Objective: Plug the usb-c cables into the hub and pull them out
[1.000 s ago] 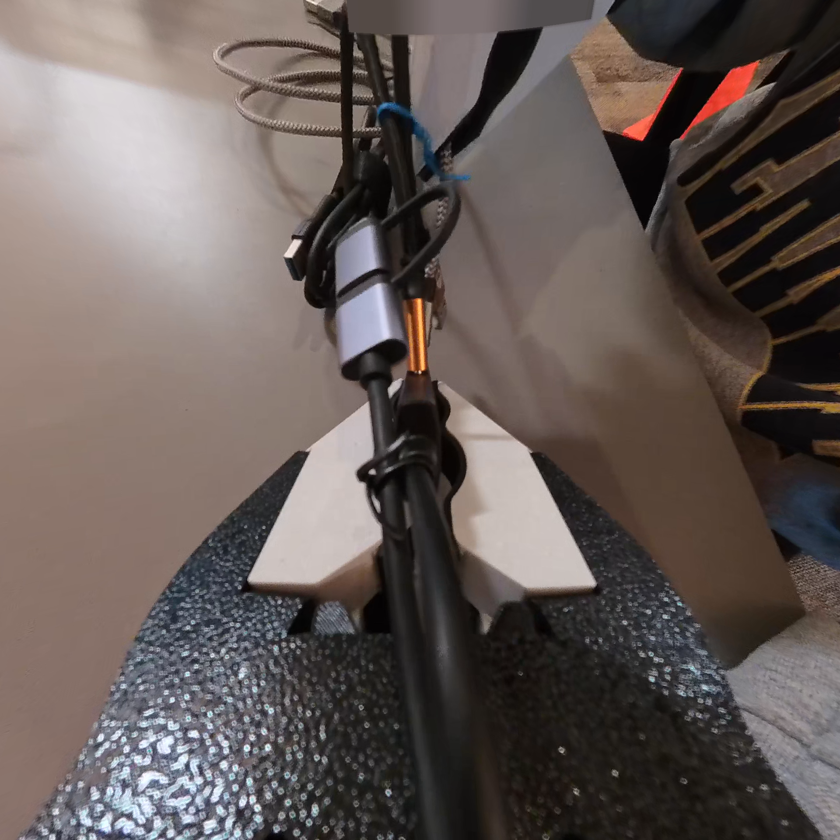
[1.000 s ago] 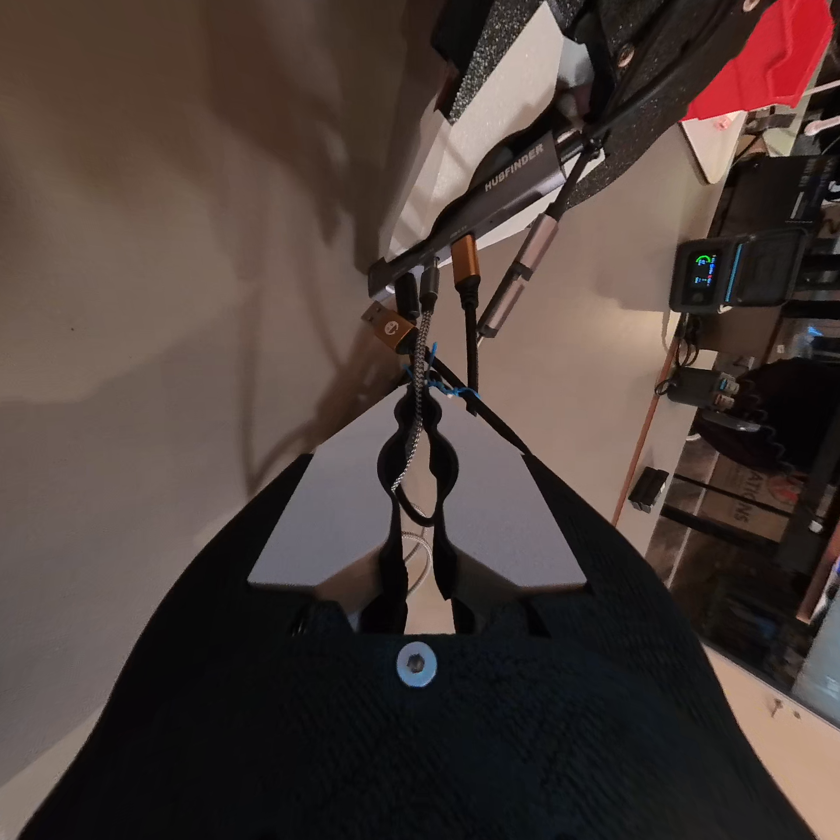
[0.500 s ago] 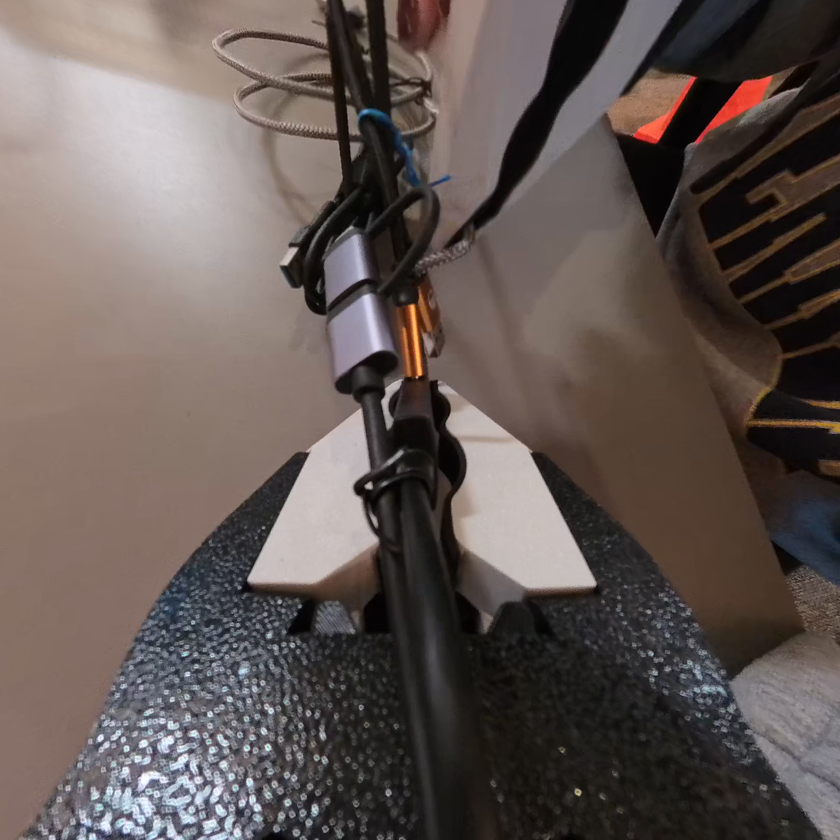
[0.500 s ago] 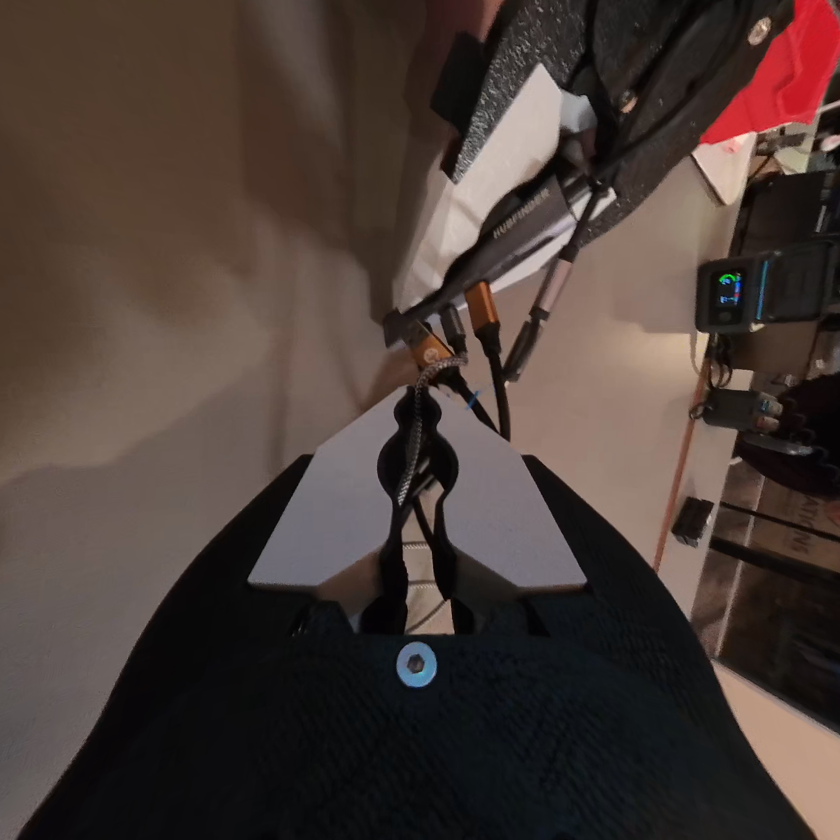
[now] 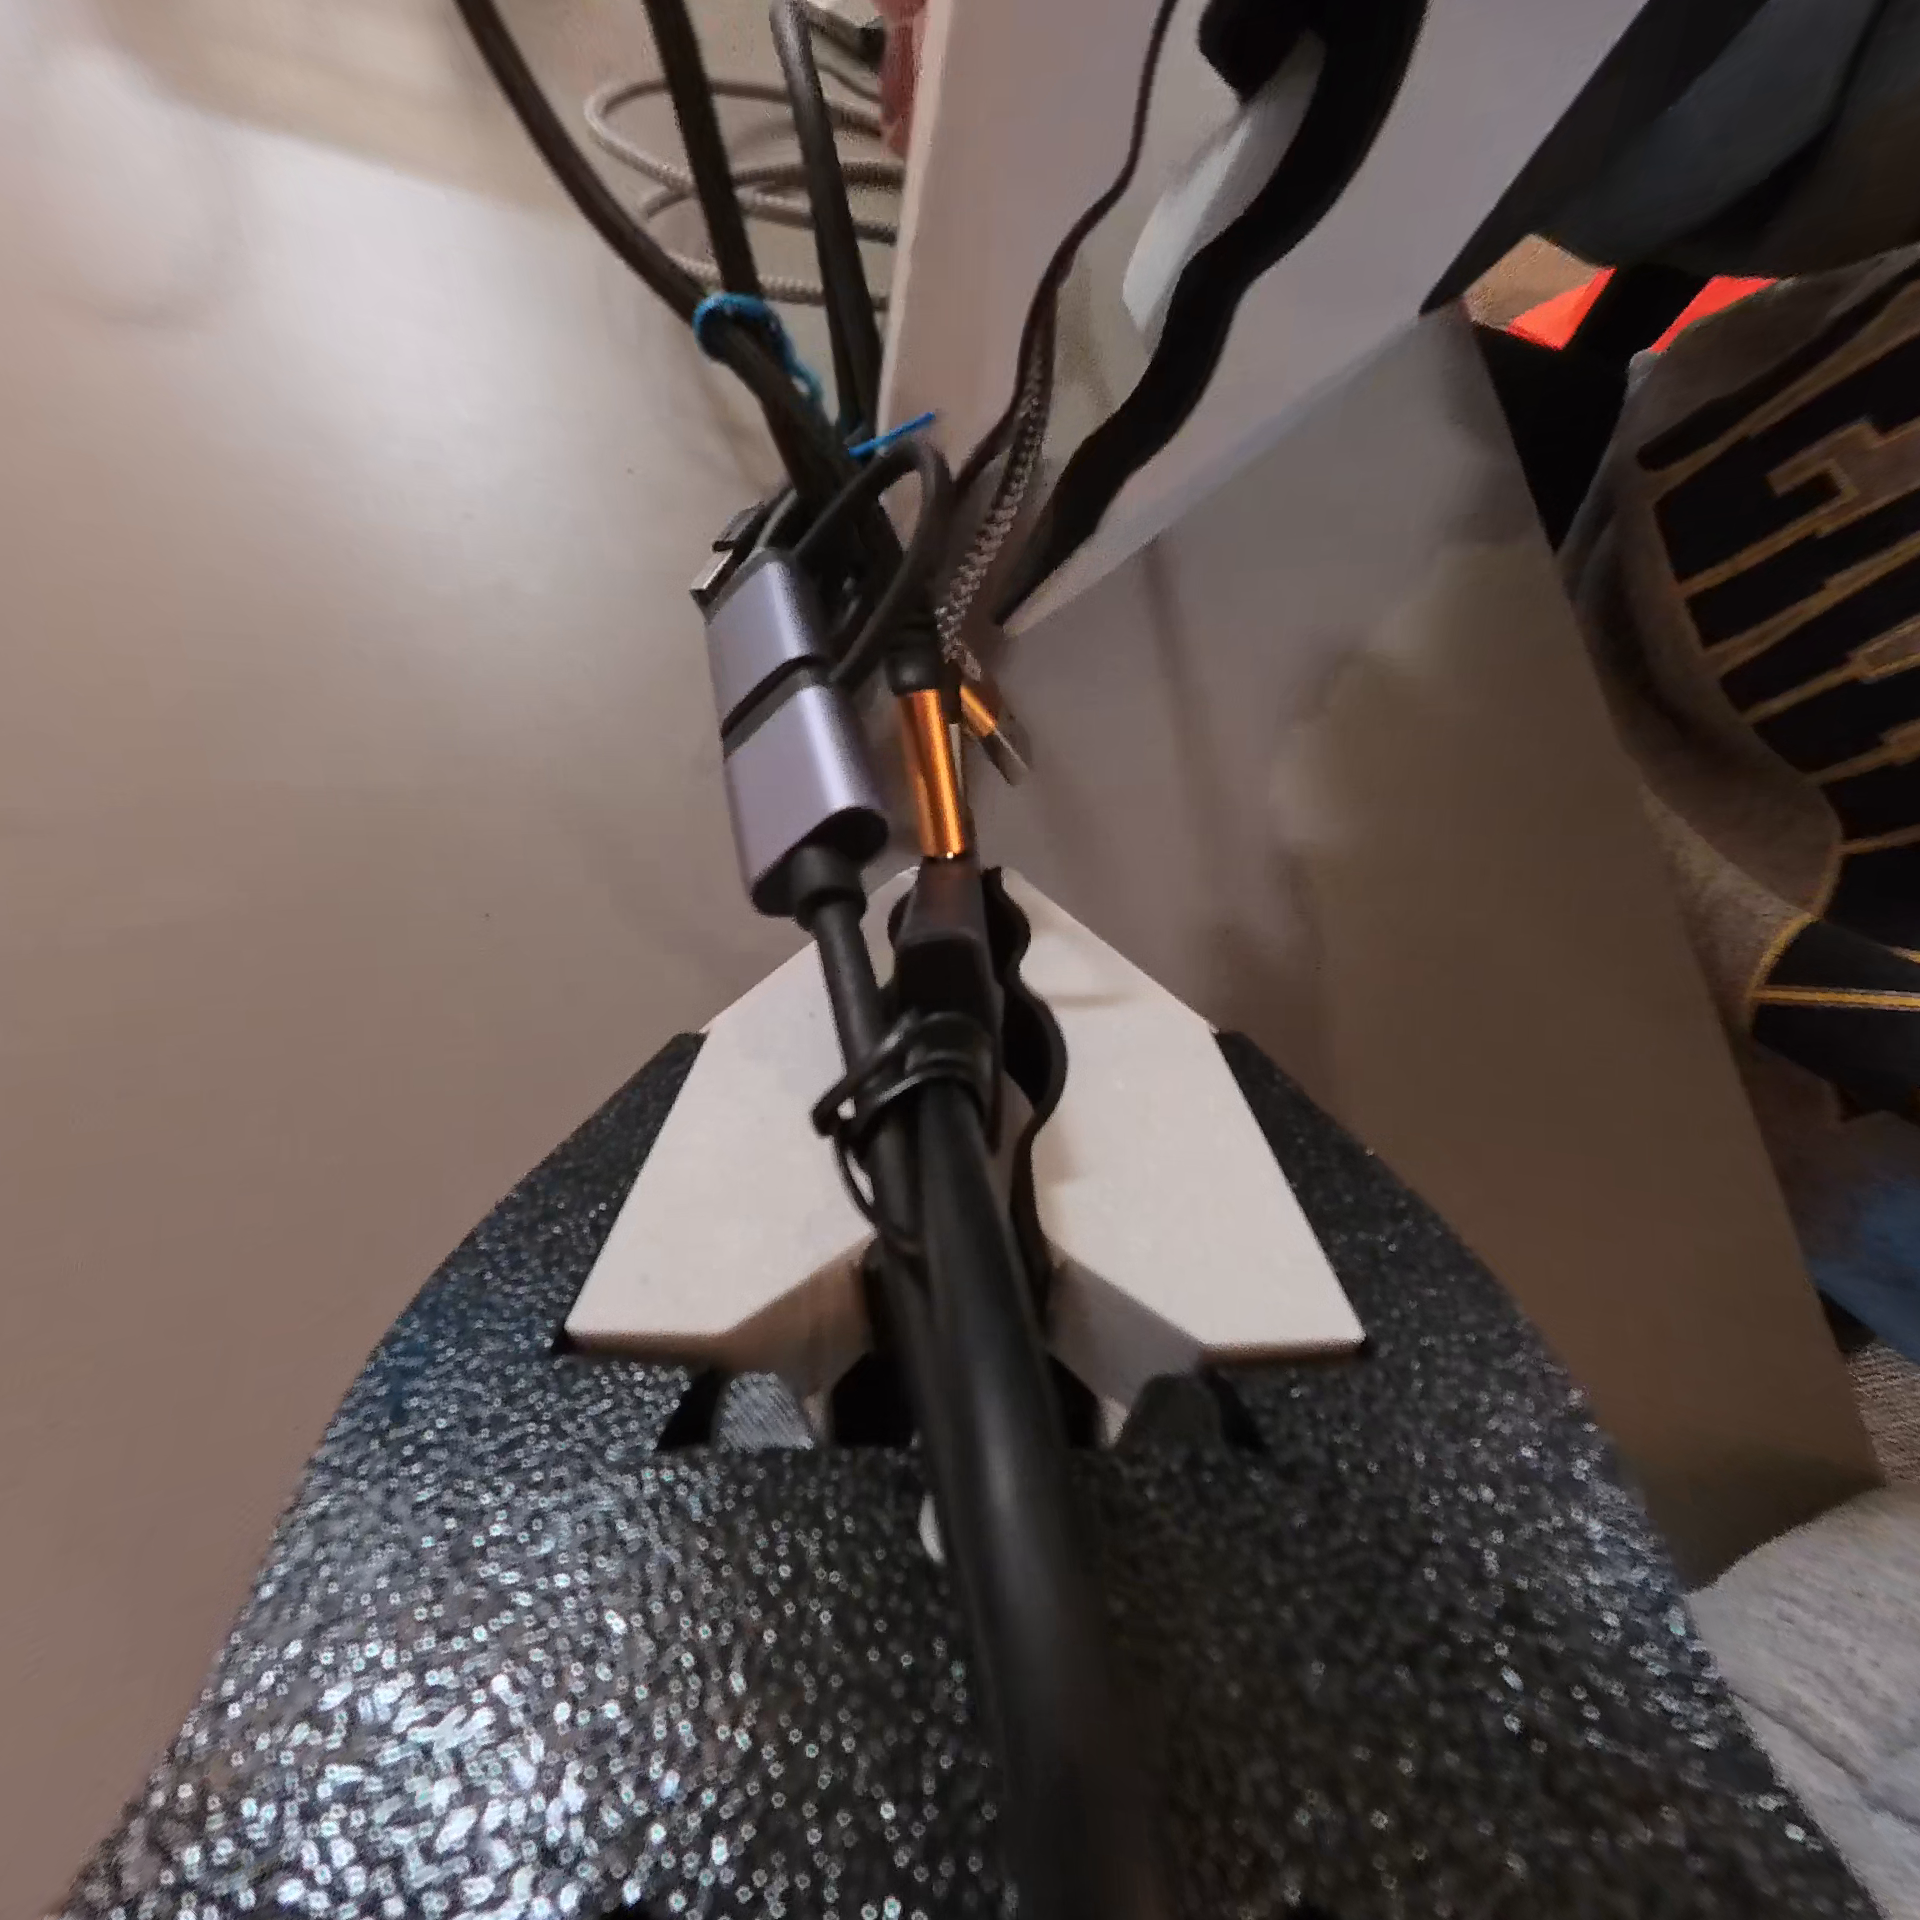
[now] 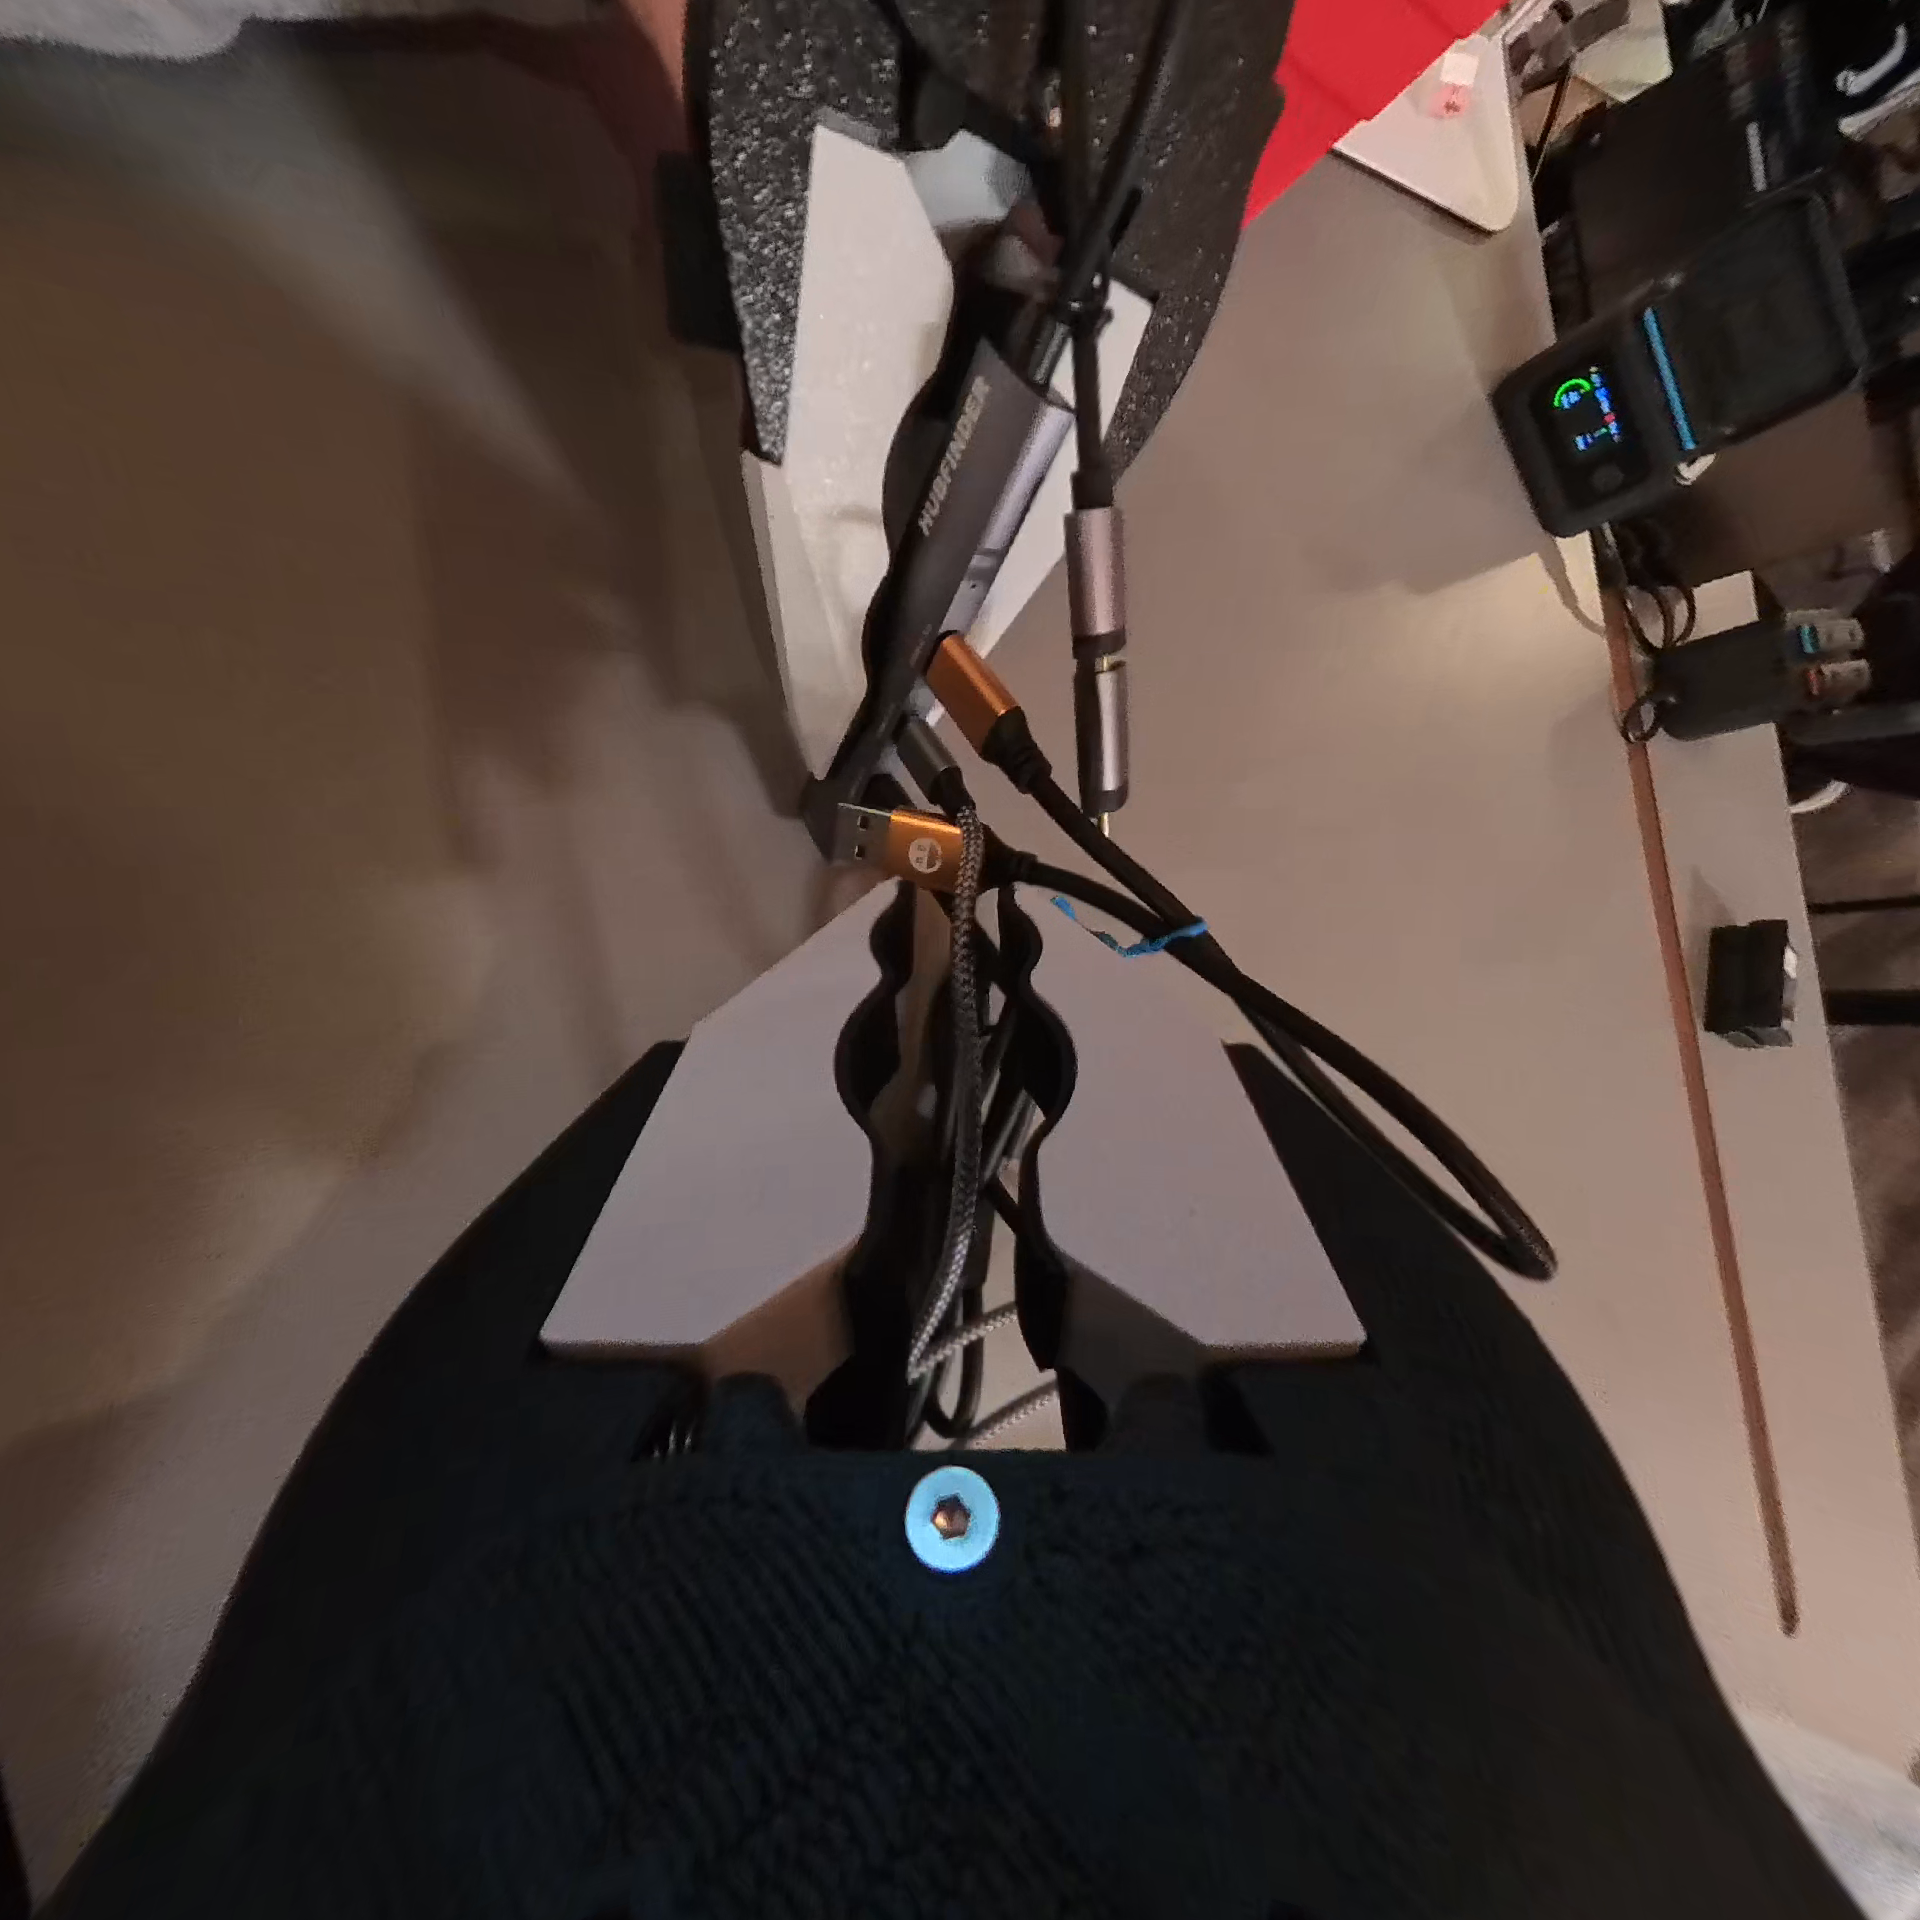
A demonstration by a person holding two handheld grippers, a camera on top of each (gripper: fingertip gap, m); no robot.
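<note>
My left gripper (image 5: 961, 894) is shut on the dark grey hub (image 6: 977, 488), seen edge-on between its white fingers (image 5: 727, 1122). An orange plug (image 6: 971, 691) sits in the hub, and it also shows in the left wrist view (image 5: 930, 769). A grey adapter pair (image 5: 779, 727) hangs on the hub's own lead. My right gripper (image 6: 956, 914) is close under the hub's end with its jaws slightly apart. The grey braided cable (image 6: 961, 1060) runs loosely between them. Its grey plug (image 6: 930, 748) is at the hub; I cannot tell if it is seated. A loose orange USB-A plug (image 6: 904, 842) hangs beside it.
A black cable loop (image 6: 1455, 1195) with a blue tie (image 6: 1143, 940) hangs to the right. A power unit with a lit screen (image 6: 1590, 426) and a small black block (image 6: 1751, 982) stand on the beige table (image 6: 1351, 623). A braided coil (image 5: 727, 156) lies behind. A person's patterned clothing (image 5: 1766, 623) is close. About 5 cm separates my left fingertips from my right.
My right gripper has moved in closer to the hub's end and its jaws have parted a little. The hub has swung more upright in the right wrist view. My left gripper's hold is unchanged.
</note>
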